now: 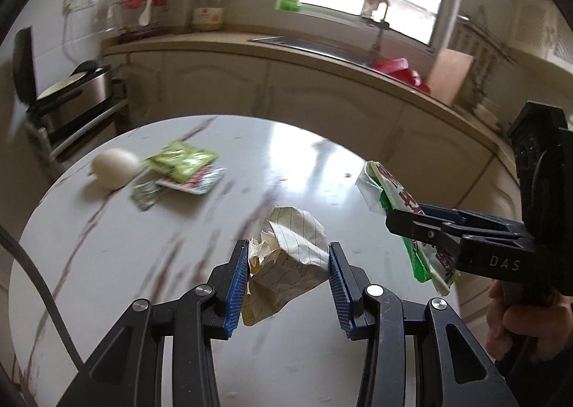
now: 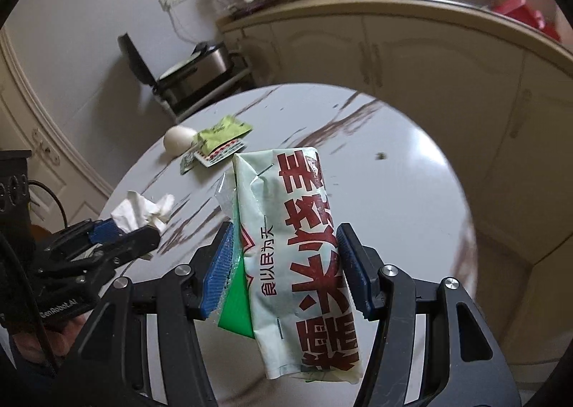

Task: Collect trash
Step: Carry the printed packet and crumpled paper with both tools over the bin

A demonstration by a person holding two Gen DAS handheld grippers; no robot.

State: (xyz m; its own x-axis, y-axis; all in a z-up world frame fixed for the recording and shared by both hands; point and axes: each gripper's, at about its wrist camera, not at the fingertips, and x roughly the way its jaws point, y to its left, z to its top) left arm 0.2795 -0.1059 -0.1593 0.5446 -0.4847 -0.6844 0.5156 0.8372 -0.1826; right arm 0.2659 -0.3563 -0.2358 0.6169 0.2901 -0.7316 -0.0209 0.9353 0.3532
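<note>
My left gripper (image 1: 288, 256) is shut on a crumpled ball of lined paper (image 1: 290, 263) and holds it above the round marble table (image 1: 143, 281). My right gripper (image 2: 284, 238) is shut on a white and green food wrapper with red characters (image 2: 301, 245), also lifted off the table. The right gripper (image 1: 397, 220) with its wrapper (image 1: 379, 188) shows at the right of the left wrist view. The left gripper (image 2: 143, 231) with its paper (image 2: 139, 210) shows at the left of the right wrist view. A green packet (image 1: 182, 158), a red-and-white packet (image 1: 195, 181) and a small wrapper (image 1: 145, 194) lie on the far left of the table.
A white egg-shaped object (image 1: 114, 167) lies beside the packets. A kitchen counter (image 1: 322, 59) with sink and red bowl (image 1: 397, 68) runs behind the table. An open electric griddle (image 1: 64, 99) stands on a rack at the left.
</note>
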